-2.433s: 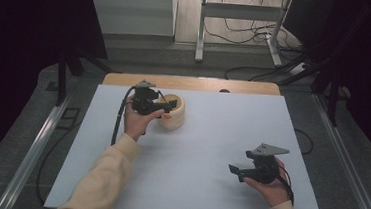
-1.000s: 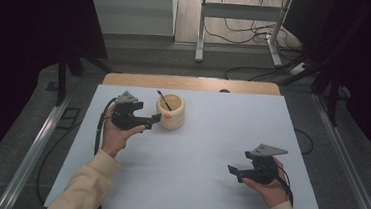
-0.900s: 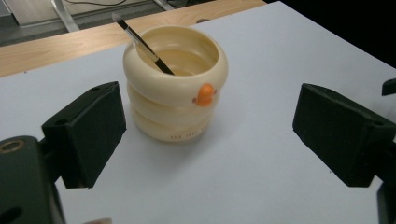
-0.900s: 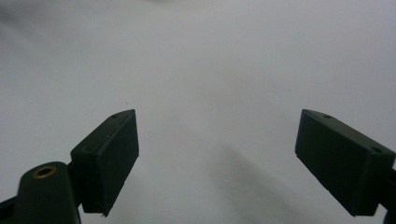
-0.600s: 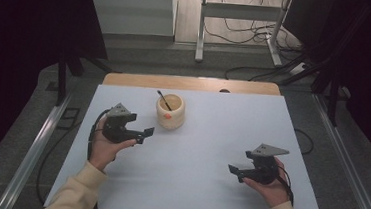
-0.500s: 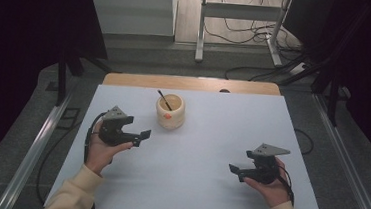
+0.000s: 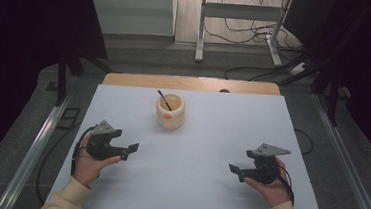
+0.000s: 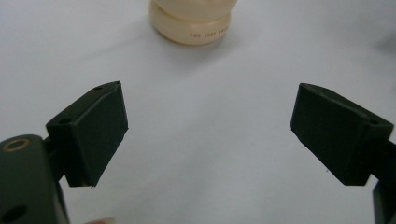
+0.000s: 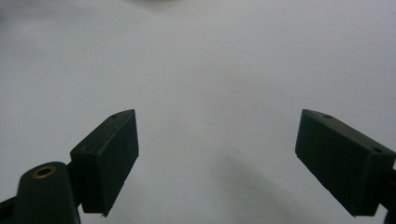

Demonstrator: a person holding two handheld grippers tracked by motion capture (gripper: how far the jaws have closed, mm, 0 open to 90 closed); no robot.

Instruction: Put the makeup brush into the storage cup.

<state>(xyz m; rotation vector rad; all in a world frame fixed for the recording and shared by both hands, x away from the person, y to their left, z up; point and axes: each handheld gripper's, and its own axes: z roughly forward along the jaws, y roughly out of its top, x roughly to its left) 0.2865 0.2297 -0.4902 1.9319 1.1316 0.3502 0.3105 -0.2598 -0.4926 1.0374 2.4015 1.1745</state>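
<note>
Since the cream round ceramic cup (image 7: 170, 112) with its thin dark stick (image 7: 164, 100) stands far-centre on the white table (image 7: 205, 151), both empty, wide-spread tongs, left gripper (image 7: 131, 149) and right gripper (image 7: 233, 168), should rest near, well apart from it.

Right gripper (image 9: 217, 163): holding its 2 black jaws wide apart, gripping nothing.
Table (image 9: 210, 70): showing white and bare between the jaws.
Shadow (image 9: 252, 179): lying faintly on the table.

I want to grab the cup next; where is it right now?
In the high view the cup stands at the far middle of the table, just left of centre, a dark stick leaning inside it; it is ahead of the open left tool, apart from it.
</note>
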